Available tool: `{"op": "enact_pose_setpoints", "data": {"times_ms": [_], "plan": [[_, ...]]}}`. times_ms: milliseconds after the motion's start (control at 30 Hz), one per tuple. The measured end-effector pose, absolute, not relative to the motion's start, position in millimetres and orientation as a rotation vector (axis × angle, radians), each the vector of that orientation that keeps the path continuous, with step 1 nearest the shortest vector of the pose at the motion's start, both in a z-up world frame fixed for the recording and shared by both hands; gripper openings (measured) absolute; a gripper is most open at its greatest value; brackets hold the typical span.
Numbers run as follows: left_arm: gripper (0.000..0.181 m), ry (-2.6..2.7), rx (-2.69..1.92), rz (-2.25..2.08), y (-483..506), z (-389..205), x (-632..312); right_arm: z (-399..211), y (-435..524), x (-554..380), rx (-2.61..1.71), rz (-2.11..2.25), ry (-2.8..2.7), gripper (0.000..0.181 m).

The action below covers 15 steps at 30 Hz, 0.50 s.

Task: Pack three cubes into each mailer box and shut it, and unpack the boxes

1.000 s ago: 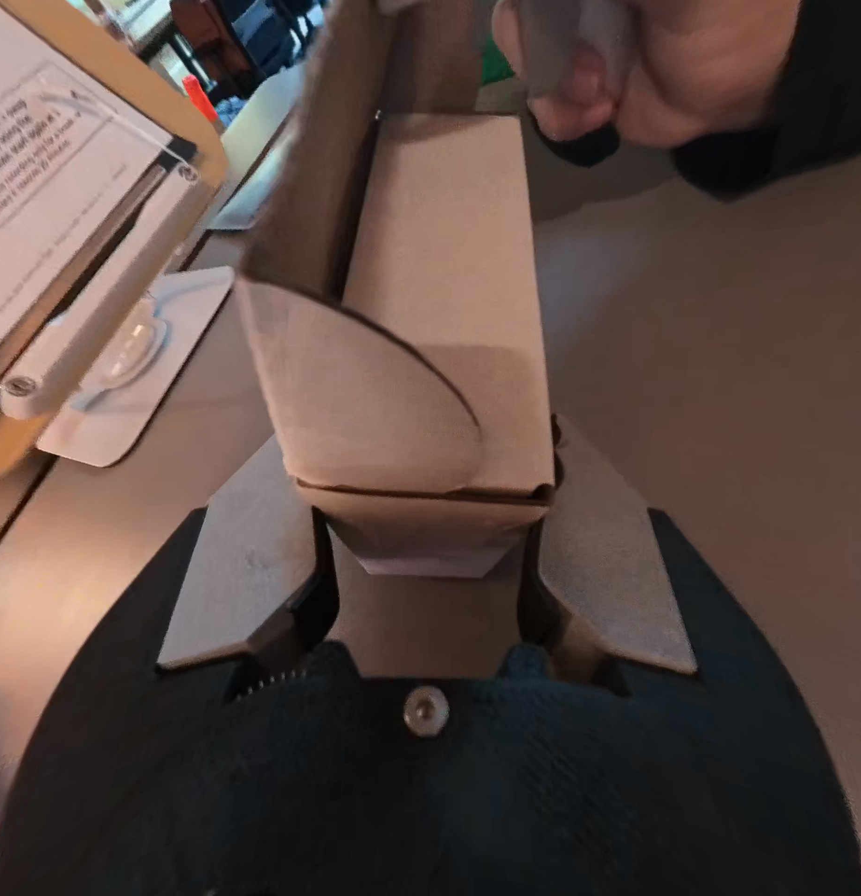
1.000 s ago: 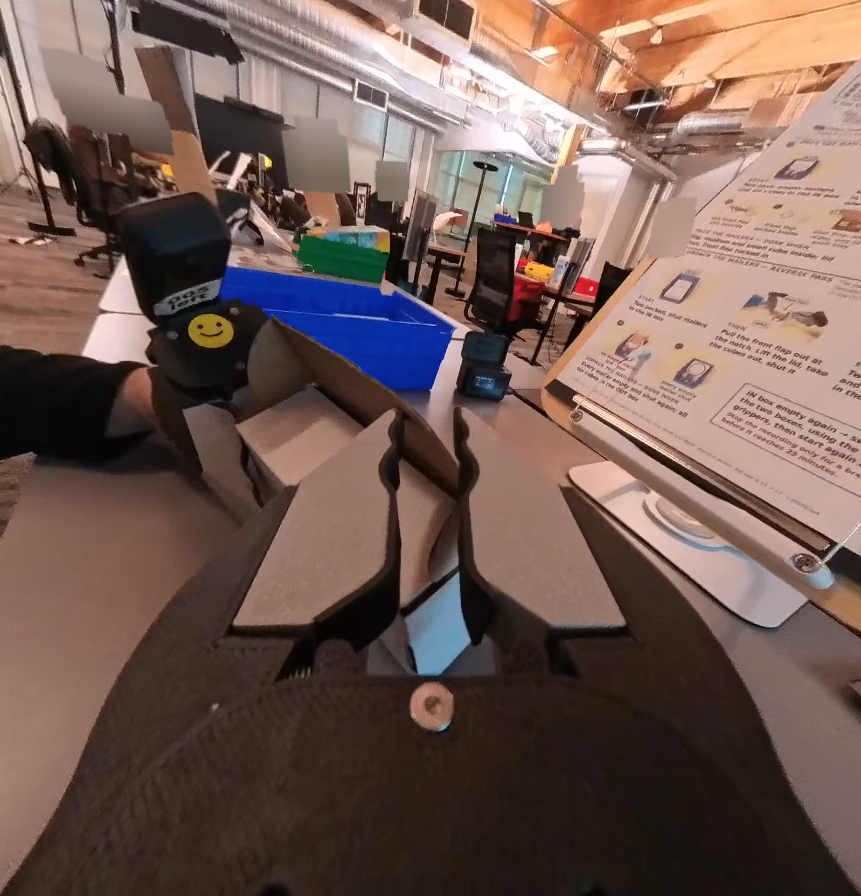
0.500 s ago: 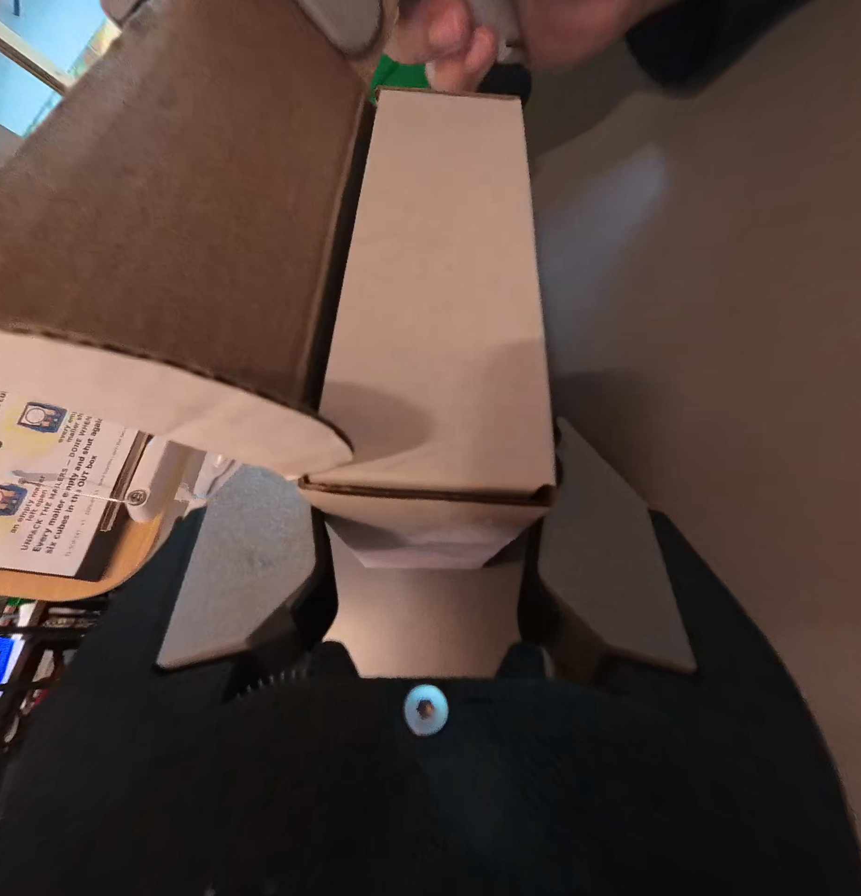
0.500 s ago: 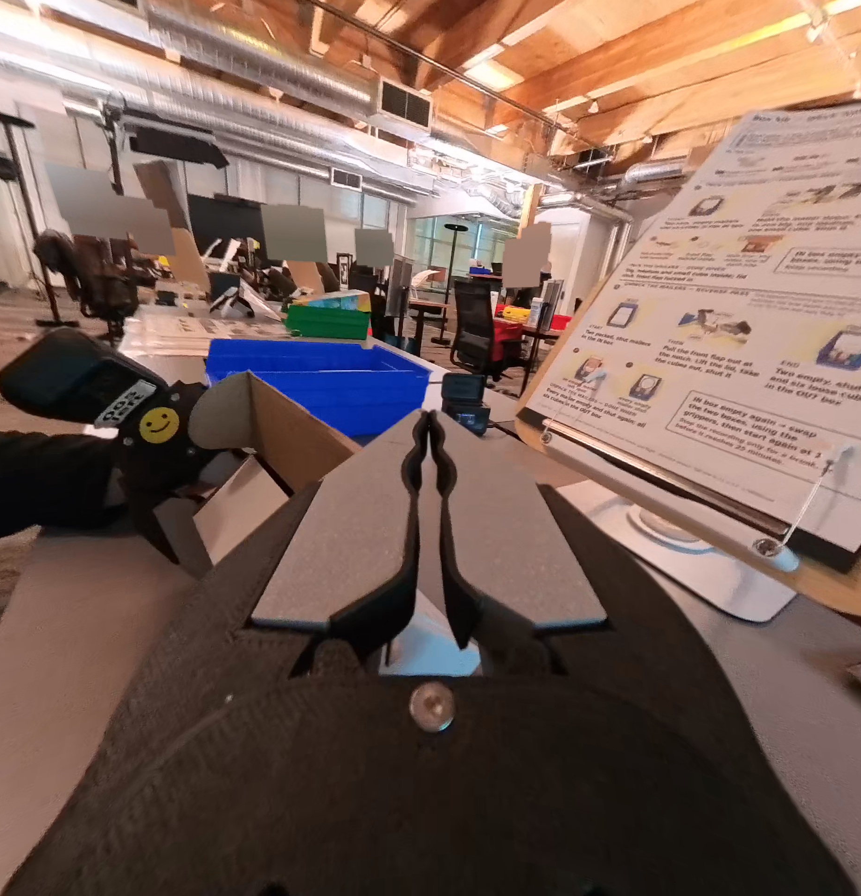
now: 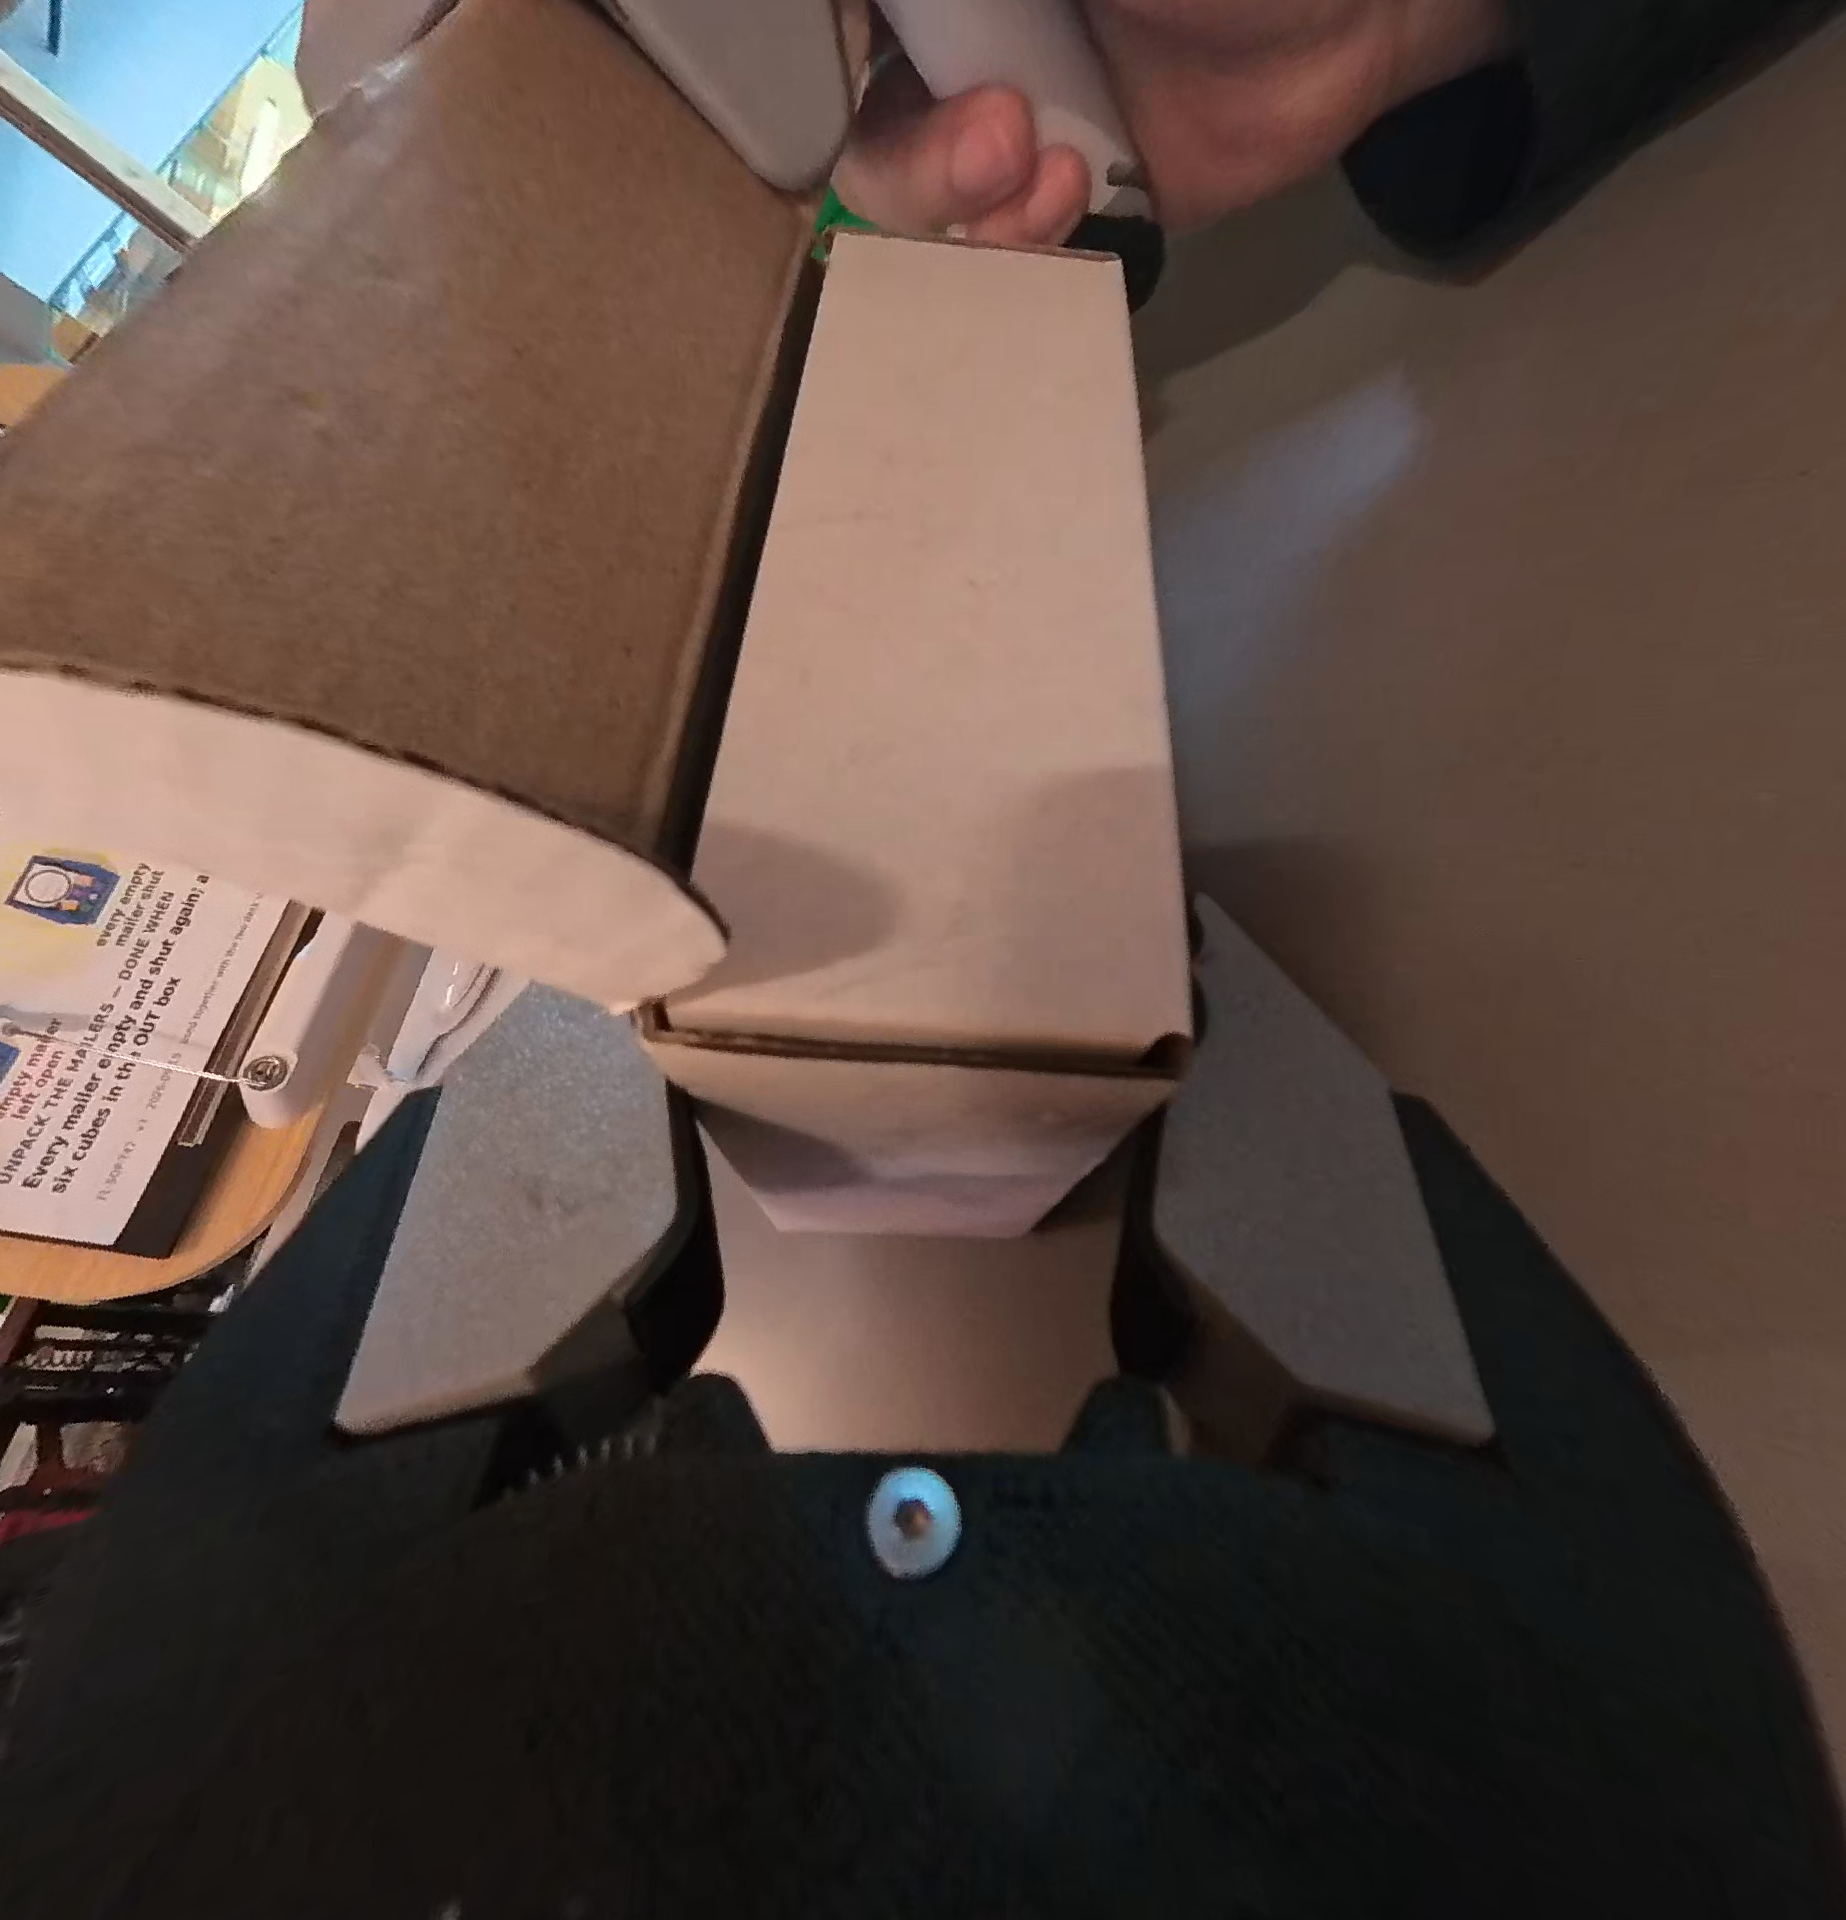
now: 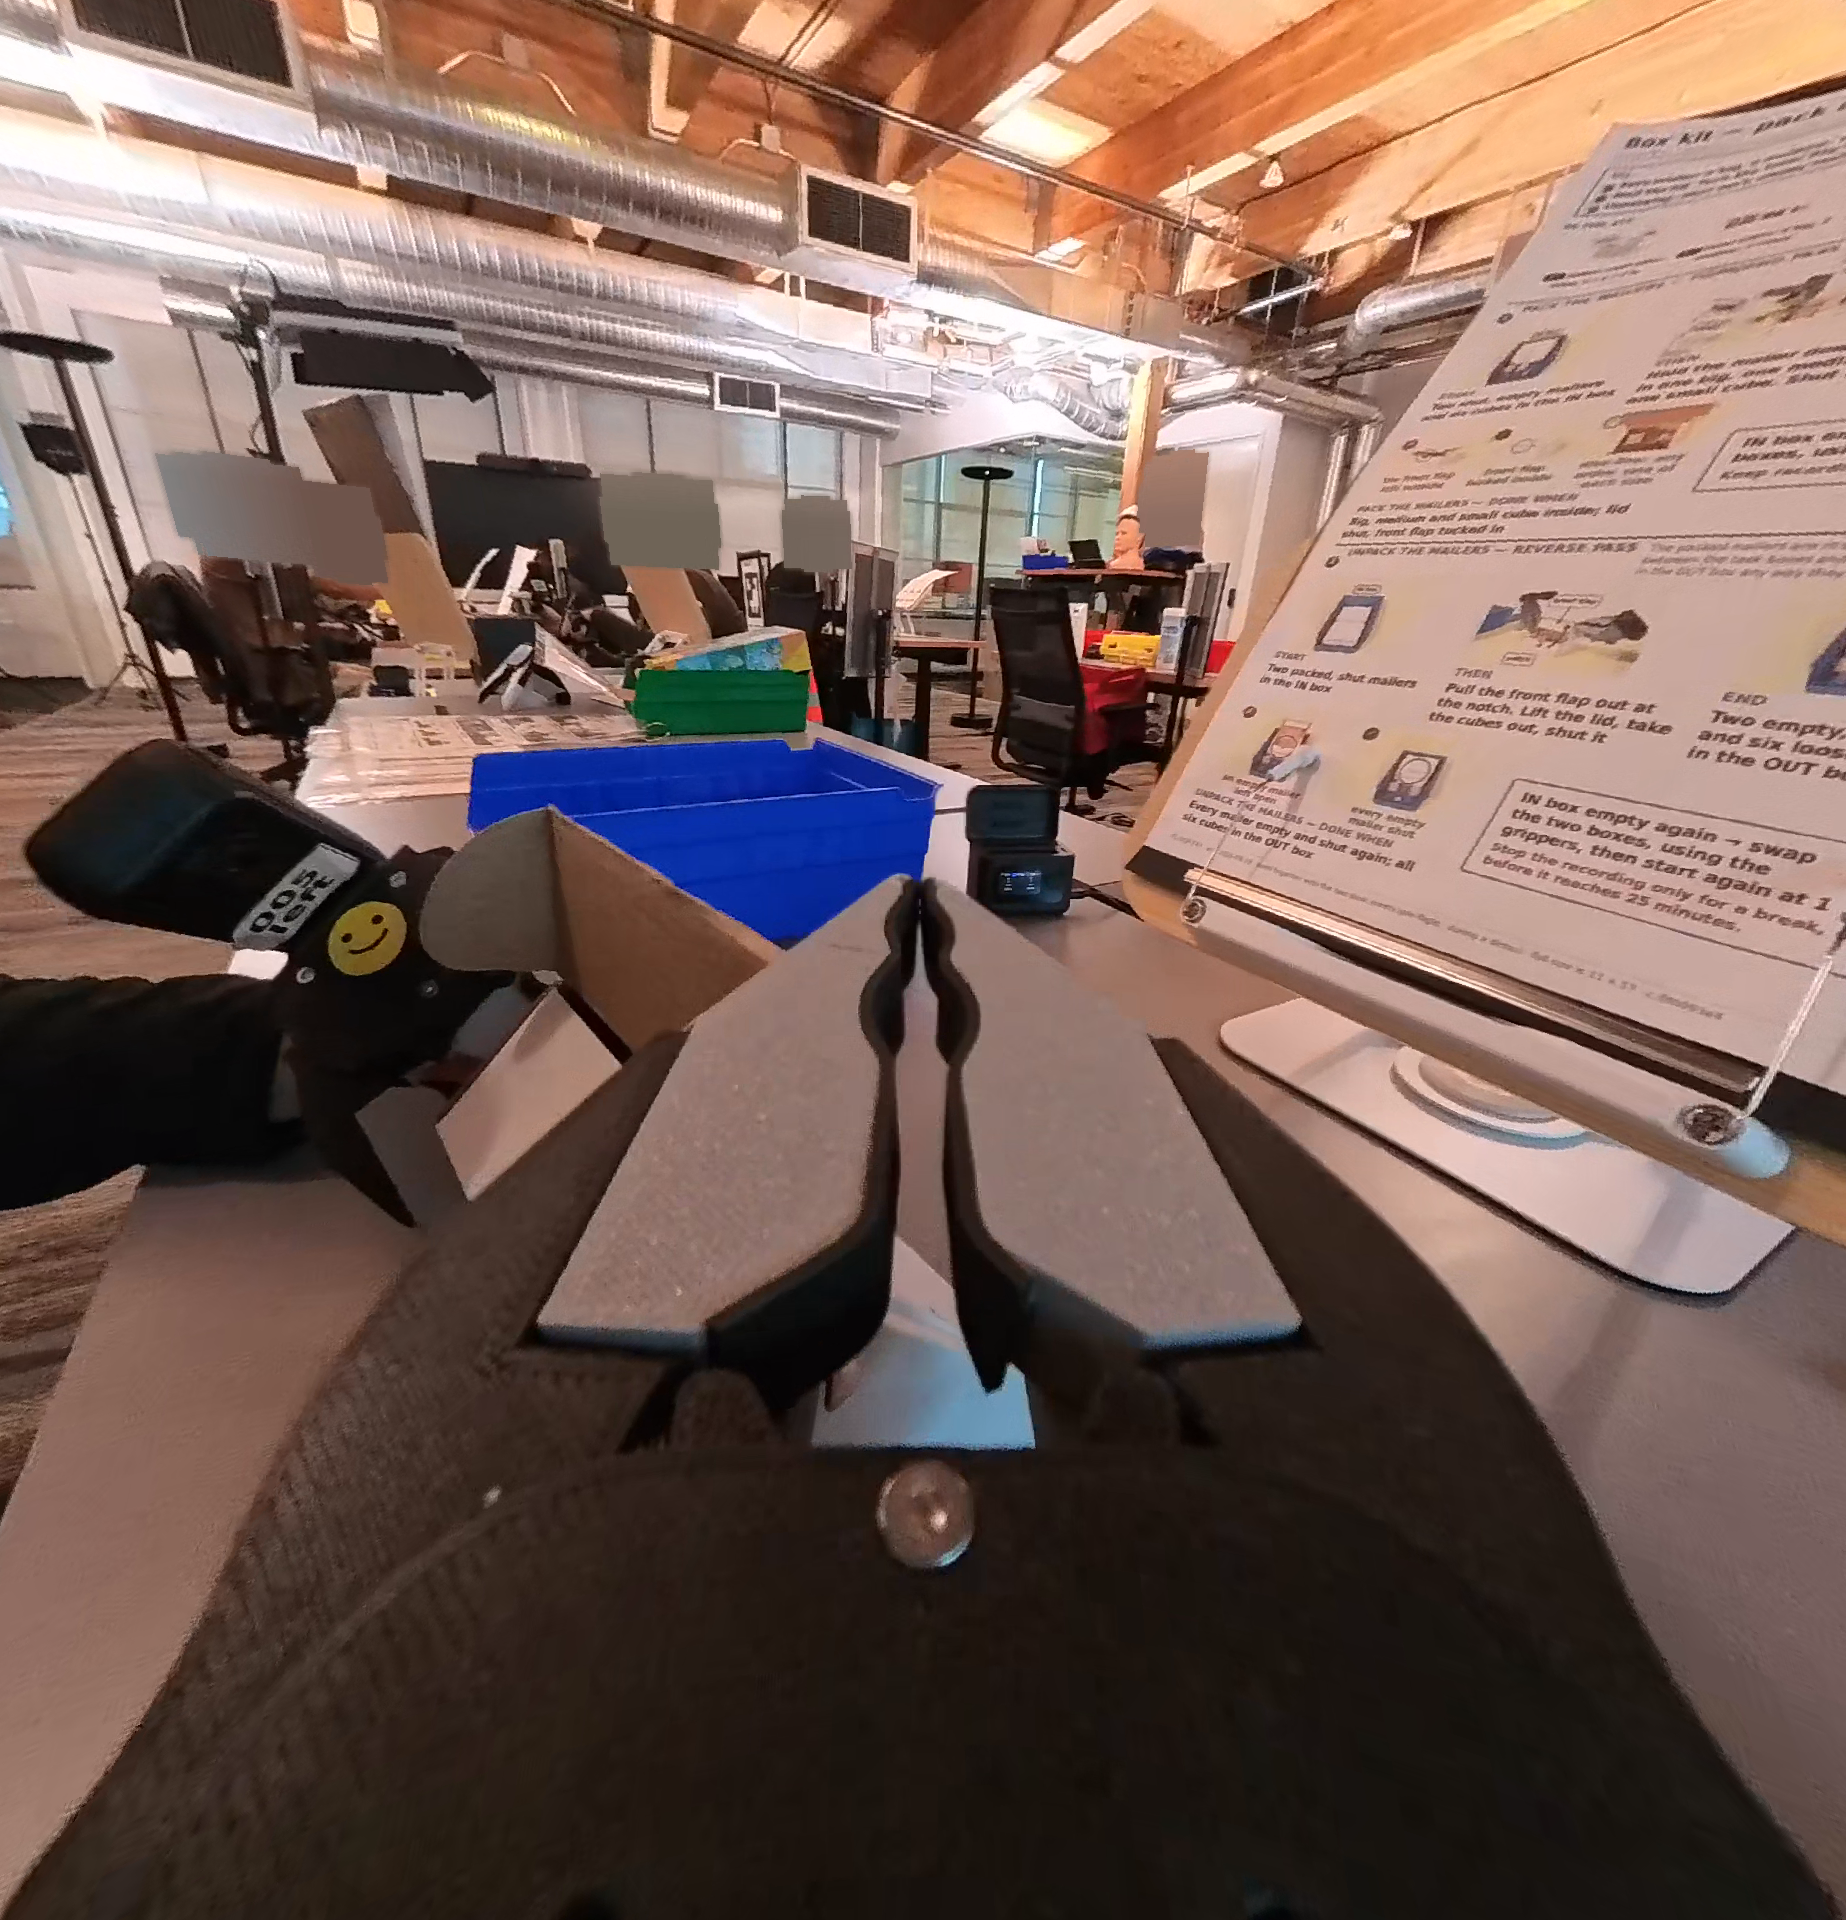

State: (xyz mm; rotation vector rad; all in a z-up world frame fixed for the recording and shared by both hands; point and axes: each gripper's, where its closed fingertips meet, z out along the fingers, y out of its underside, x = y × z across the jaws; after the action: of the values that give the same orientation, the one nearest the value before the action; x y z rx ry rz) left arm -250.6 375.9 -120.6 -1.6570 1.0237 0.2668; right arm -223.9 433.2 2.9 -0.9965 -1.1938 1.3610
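A brown cardboard mailer box [image 5: 960, 623] lies on the grey table. My left gripper [image 5: 919, 1039] is shut on the box's near end, one finger on each side of its side wall. The lid [image 5: 379, 468] is raised and tilts to the left, its rounded ear flap [image 5: 431, 862] toward me. My right gripper [image 6: 919, 904] is shut on the lid's front edge, with white card showing between the finger bases. One of its fingers [image 5: 763, 94] and the hand [image 5: 1158, 104] holding it show at the top of the left wrist view. The lid [image 6: 638, 935] also shows in the right wrist view. No cubes are visible, and the box's inside is hidden.
A blue bin [image 6: 711, 831] stands on the table beyond the box. An instruction sheet on a tilted stand [image 6: 1573, 675] is at the right, with its white base [image 6: 1470, 1143]. A small black device [image 6: 1018, 862] sits beside the bin. A green box [image 6: 721, 696] is farther back.
My right gripper closed fully on the lid and rose, swinging the lid up and open. My left gripper kept its hold on the box end.
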Motion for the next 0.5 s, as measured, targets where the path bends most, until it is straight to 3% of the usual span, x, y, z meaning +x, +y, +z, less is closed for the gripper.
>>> {"op": "enact_pose_setpoints", "data": {"times_ms": [367,500], "plan": [[0.095,1.020,-1.658,0.273,376.0,-120.6,-251.0,4.6,432.5,-222.0,-0.979,1.355,-1.186,0.000],[0.095,0.984,-1.680,0.259,377.2,-119.7,-255.0,10.1,432.0,-217.7,-0.959,1.382,-1.160,0.009]]}}
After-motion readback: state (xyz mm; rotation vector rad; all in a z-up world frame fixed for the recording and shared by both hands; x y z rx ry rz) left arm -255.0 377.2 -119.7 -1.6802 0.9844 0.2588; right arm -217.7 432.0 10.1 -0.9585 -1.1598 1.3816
